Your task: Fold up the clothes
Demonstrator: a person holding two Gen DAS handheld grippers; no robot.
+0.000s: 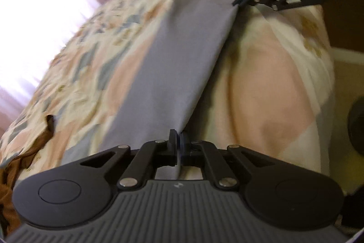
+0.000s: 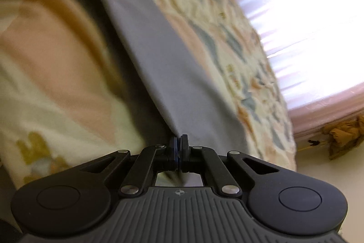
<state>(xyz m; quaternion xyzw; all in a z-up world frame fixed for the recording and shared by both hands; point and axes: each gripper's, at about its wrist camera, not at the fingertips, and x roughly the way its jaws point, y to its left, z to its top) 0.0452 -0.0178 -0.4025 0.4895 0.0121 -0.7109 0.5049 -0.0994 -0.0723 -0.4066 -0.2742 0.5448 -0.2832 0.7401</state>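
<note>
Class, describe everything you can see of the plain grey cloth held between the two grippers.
The plain grey cloth is a smooth, matte, thin-looking fabric with no visible print or seams. It is stretched taut as a long band between the left gripper and the right gripper, each shut on one end of its straight upper edge. It slopes down from that edge onto the patterned cream, pink and blue bedspread, with a shadow beneath the edge. The picture is blurred, so finer detail cannot be told.

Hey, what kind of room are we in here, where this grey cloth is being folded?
Most likely a bedroom. The grey garment is stretched between the left gripper and right gripper over a bed with a patterned quilt, and pink curtains cover a bright window behind it.
</note>
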